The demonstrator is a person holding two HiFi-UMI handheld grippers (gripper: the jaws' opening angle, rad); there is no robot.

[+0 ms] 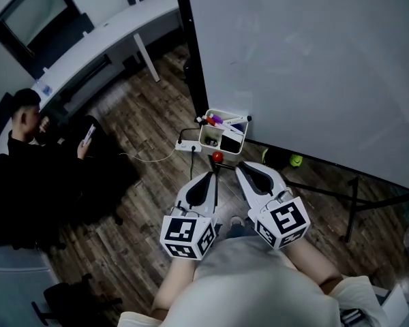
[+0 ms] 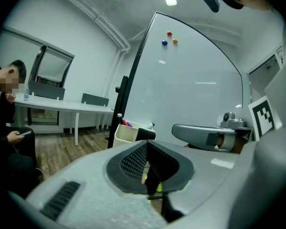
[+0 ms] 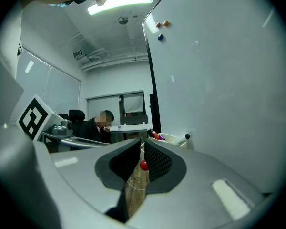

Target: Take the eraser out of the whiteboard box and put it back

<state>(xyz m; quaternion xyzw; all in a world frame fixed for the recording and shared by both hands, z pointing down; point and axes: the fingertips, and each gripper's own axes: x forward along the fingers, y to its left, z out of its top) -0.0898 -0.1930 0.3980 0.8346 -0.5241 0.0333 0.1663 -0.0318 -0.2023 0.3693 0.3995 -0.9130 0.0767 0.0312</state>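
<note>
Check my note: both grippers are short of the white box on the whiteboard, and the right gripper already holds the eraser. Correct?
No. The right gripper holds nothing: the right gripper view shows no eraser between its jaws. The head view shows the black eraser in the white box. The left gripper and the right are indeed short of the box.

Whiteboard [image 1: 313, 60]: large, upright, fills the far right, with a black edge post [image 1: 191, 46]. Three small magnets [image 2: 169, 37], red, blue and orange, sit high on its face.

Floor [image 1: 143, 182]: dark wood planks. A white power strip [image 1: 186, 144] lies on it near the post foot, with a thin cable [image 1: 146, 159] trailing left. A red ball [image 1: 217, 157] lies just near of the strip; a yellow-green ball [image 1: 296, 160] lies further right.

Far left: long white surface [image 1: 88, 43]. A person [image 1: 27, 155] in dark clothing sits beside it holding a phone [image 1: 88, 135].

Ceiling: one lit strip light [image 3: 119, 4].
</note>
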